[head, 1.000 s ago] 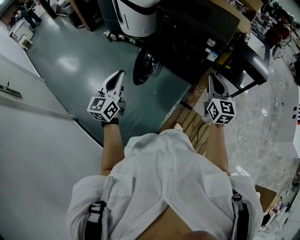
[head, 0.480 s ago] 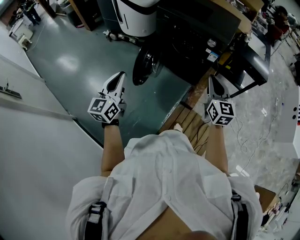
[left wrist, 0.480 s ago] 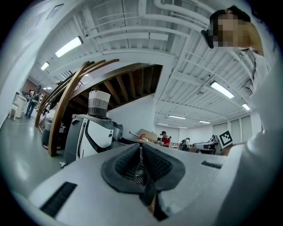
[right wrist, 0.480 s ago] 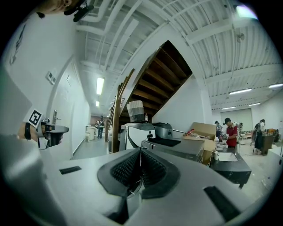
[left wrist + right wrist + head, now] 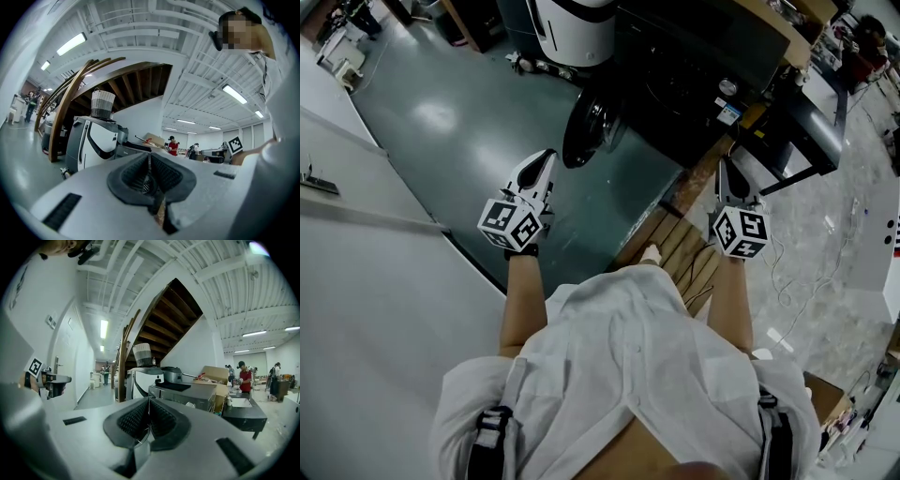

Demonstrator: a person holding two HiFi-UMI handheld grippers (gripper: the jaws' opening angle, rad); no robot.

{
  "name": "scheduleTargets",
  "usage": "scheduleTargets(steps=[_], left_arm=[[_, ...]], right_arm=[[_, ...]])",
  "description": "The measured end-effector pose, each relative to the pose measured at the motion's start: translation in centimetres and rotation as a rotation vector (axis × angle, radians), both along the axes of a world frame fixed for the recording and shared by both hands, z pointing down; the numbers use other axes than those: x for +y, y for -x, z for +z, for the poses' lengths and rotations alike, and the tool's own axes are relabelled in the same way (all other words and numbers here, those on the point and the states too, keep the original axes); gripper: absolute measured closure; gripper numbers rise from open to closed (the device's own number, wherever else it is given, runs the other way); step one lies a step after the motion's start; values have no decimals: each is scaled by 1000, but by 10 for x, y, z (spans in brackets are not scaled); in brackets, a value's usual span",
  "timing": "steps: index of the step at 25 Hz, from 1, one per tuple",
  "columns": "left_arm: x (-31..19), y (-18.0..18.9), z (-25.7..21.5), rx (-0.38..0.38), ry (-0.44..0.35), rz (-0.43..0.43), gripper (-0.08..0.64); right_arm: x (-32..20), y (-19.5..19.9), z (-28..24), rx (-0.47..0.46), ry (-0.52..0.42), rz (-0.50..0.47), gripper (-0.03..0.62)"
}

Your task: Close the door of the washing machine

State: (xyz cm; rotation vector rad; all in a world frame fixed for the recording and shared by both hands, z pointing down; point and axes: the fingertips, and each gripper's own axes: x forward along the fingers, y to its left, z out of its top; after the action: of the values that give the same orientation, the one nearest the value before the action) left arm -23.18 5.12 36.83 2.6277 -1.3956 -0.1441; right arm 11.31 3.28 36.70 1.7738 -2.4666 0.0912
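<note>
A: How do the claws stand?
B: The left gripper (image 5: 150,178) is clenched. Its dark ribbed pads (image 5: 168,177) are pressed together with nothing between them. The right gripper (image 5: 149,421) is clenched too, and empty.

A: Where are they held?
B: Both are out in front of the person, about level, with the cubes (image 5: 511,223) nearest the body. In the head view the left one is over the floor (image 5: 450,122) and the right one over a wooden pallet (image 5: 675,246).

A: And the door?
B: The door (image 5: 589,131) is round and dark. It is swung open and stands out from the washer (image 5: 694,56) over the floor. It is ahead of the left gripper and a little to its right, near it but apart. Neither claw touches it.

A: The washer itself?
B: It is dark, with a dial (image 5: 727,86) on its front, and sits ahead between the two claws.

A: What is around it?
B: A white machine (image 5: 577,33) stands to its left with a woven basket (image 5: 102,103) on top, and a black table (image 5: 811,127) to its right. A white wall (image 5: 366,281) runs along the left, and a wooden stair (image 5: 164,319) rises behind. Far back stands a person in a red shirt (image 5: 244,377).
</note>
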Motion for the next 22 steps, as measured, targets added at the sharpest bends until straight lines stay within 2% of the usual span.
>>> scheduleTargets(steps=[6,16,22], left_arm=[[-28,-34,15,-17,39,17,534],[-109,-118,-3,-50,14,39,534],[-133,-153,-2,-54,12,44,534]], right_arm=[[-29,-25,10,4,23,-11,563],[-95,-94,3,0,23,-29,563],[-124,-116,3,3,16,-63,563]])
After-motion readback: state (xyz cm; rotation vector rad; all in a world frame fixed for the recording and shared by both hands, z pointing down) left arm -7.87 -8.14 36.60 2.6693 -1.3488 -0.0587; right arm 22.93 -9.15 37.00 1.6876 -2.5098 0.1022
